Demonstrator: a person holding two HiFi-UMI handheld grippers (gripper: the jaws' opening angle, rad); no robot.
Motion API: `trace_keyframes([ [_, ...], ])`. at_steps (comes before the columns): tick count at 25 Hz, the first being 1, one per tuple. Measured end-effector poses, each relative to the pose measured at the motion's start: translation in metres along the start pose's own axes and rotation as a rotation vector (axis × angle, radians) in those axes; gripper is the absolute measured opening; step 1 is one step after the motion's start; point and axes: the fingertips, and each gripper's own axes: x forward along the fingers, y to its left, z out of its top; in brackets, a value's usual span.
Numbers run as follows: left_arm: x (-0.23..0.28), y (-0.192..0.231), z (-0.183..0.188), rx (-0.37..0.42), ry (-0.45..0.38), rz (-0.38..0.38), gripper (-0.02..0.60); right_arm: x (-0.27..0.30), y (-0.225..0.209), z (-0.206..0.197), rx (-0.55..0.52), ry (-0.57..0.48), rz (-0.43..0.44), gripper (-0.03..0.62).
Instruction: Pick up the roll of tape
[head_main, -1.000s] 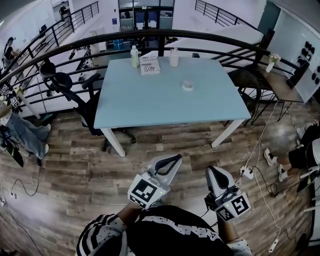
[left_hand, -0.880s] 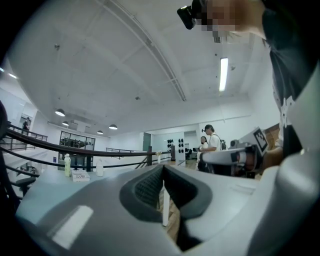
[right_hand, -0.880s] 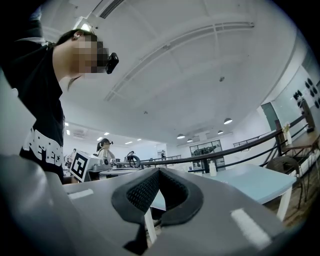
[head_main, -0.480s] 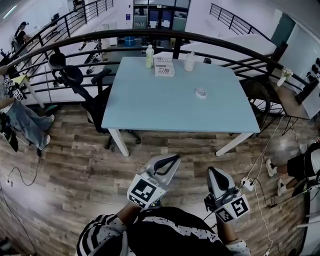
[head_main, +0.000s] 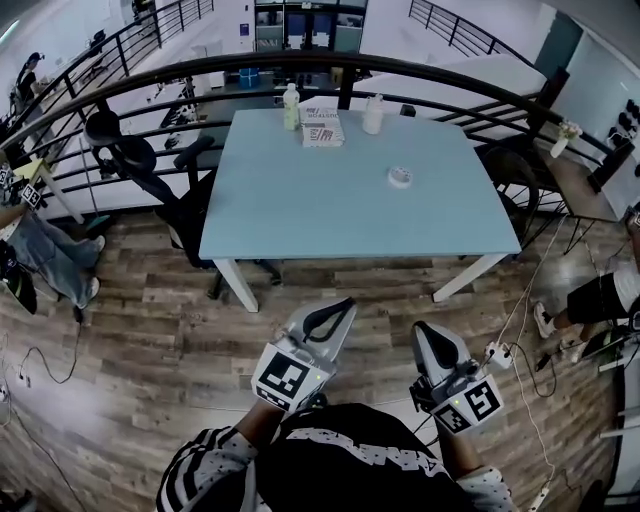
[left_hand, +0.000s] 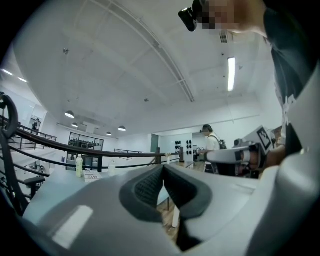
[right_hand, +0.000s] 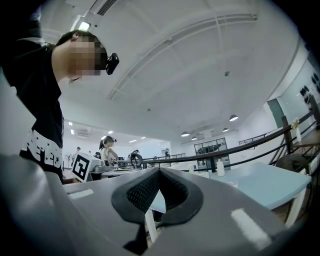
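toward the right edge of the desk: the roll of tape (head_main: 400, 177) is laid flat on the desk (head_main: 300, 210), well apart from the bottles (head_main: 291, 106) at the far edge.
left gripper (head_main: 347, 305): closed on nothing, held level, short of the near edge.
right gripper (head_main: 420, 329): closed too, empty, beside it.
reason, as judged: nothing is in reach yet, so this is taken for a carrying posture.
views: the tape's place is given plainly by the head view only; the meeting of the pads is shown by the gripper views.

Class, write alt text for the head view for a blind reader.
A person holds the left gripper and right gripper, both shut and empty, over a wooden floor, short of a blue table. On it are a roll of tape and, at the far edge, a booklet between two bottles.
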Motion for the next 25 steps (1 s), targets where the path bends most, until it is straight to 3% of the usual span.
trace_keyframes([
  [8,0.010,-0.006,-0.008,0.006,0.014,-0.027,0.000,-0.007,-0.011,-0.006,0.003,0.012,-0.033,0.003],
  [20,0.041,0.016,-0.007,0.031,0.042,0.052,0.000,0.018,-0.053,0.000,0.036,-0.024,0.031,0.003],
  [25,0.073,0.026,-0.007,0.043,0.048,0.081,0.000,0.034,-0.090,-0.004,0.052,-0.011,0.055,0.003],
])
